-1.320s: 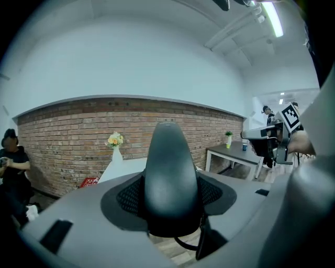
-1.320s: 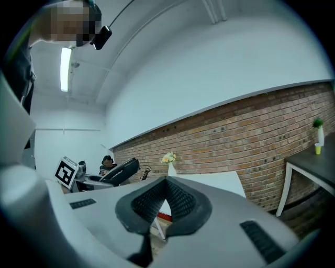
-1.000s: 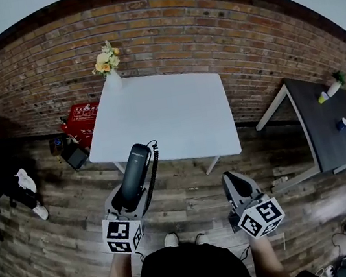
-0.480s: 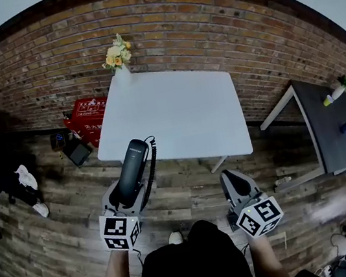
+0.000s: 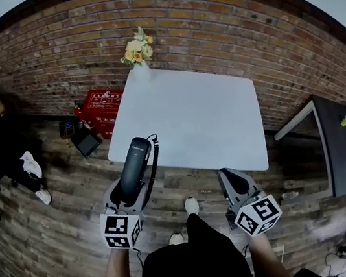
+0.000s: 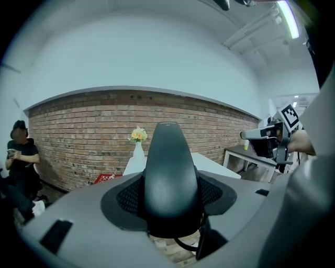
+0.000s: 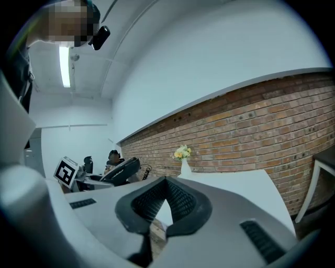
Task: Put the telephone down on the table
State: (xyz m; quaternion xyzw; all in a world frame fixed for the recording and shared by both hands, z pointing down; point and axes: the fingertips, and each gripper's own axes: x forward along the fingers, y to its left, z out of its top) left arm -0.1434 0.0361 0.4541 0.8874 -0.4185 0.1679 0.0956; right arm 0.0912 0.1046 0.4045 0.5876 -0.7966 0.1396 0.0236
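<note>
Your left gripper (image 5: 129, 191), head view, lower left: stays clamped wide on the telephone (image 5: 134, 170), tip at the near edge of the table (image 5: 203, 123), which has drawn closer, so set-down is near | left gripper view: pads press the telephone's sides | right gripper view: your right gripper (image 7: 165, 201) is closed and empty | writing: red crate (image 5: 103, 103) print unreadable

The telephone (image 5: 134, 170) was smooth black plastic with a soft sheen. The left tool (image 5: 129, 191) had a matt grey plastic shell and dark pads (image 6: 128, 196) with a fine mesh texture. The surface (image 5: 189, 118) looked smooth, matt white. Worn wooden planks made the floor (image 5: 64, 232); rough brick the wall (image 5: 206, 23) across the top of the frame.
</note>
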